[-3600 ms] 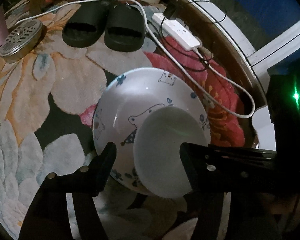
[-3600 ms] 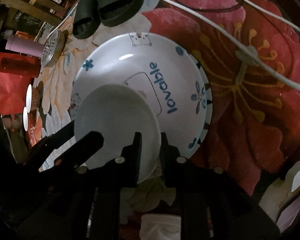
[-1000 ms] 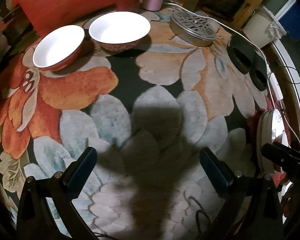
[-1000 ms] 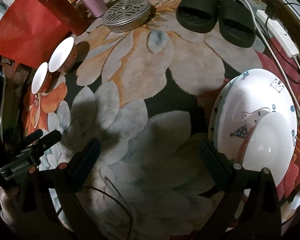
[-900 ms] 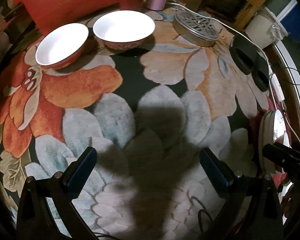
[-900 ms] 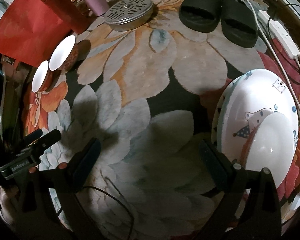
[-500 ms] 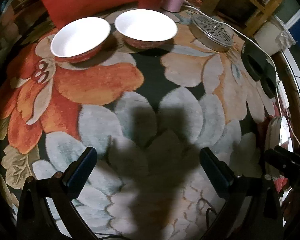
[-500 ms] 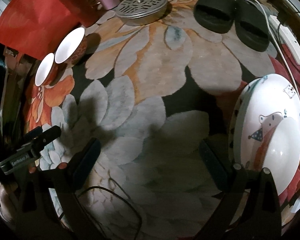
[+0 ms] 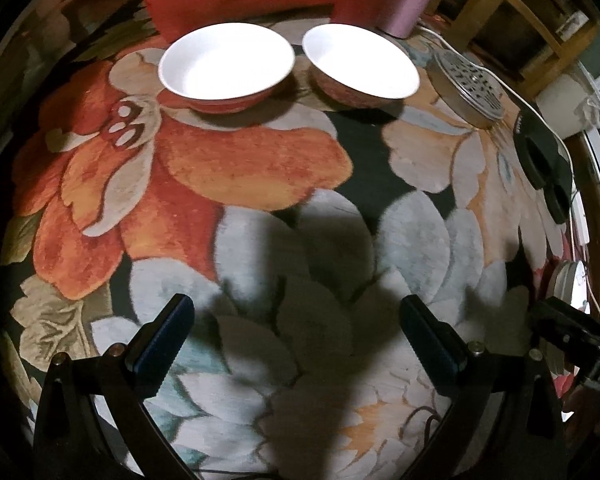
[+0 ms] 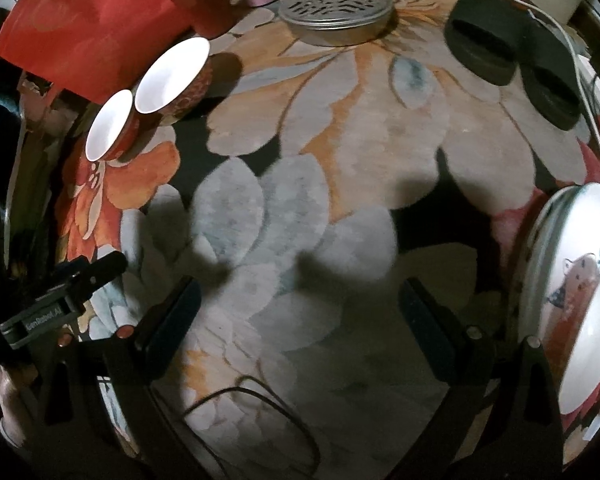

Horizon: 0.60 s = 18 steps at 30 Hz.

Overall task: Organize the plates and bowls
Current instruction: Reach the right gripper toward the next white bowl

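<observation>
One small bowl (image 10: 592, 344) sits nested in my cartoon plate (image 10: 556, 240) at frame right; two red bowls (image 9: 226, 66) (image 9: 360, 68) upper centre remain, left gripper (image 9: 296, 330) and right gripper (image 10: 300, 314) both spread empty.

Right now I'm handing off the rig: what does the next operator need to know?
Left gripper: open, empty, facing the two red bowls.
Right gripper: open, empty.
Near bowl and far bowl sit side by side on the rug, unstacked.
Small white bowl sits in the big printed bowl at the rug's right edge.
Done: that one stack. Left: probably bring the red bowls over to it.
</observation>
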{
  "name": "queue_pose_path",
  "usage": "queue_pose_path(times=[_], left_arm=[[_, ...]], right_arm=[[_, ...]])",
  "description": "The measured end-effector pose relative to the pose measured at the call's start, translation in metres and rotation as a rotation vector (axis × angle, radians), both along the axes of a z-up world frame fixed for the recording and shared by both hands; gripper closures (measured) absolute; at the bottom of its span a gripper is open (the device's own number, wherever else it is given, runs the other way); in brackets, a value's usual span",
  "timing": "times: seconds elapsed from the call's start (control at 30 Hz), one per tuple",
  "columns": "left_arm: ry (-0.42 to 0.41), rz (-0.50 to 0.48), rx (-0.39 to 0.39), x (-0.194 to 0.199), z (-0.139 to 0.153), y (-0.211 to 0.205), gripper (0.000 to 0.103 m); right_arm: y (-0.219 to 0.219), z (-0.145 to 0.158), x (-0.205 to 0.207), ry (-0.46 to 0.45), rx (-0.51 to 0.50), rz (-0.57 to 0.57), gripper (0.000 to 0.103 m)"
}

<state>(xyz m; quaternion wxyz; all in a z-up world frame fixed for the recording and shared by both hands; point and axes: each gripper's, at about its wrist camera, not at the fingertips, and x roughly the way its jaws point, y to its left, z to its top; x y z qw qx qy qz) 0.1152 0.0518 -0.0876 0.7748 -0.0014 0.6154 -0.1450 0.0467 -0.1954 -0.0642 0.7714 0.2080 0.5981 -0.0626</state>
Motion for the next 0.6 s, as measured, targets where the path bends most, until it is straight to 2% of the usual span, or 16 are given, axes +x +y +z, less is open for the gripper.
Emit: queue_pose_path(times=[0.6], left_arm=[[0.004, 0.127, 0.001, 0.026, -0.004, 0.047, 0.001]], right_arm=[[0.047, -0.010, 0.056, -0.003, 0.029, 0.082, 0.003]])
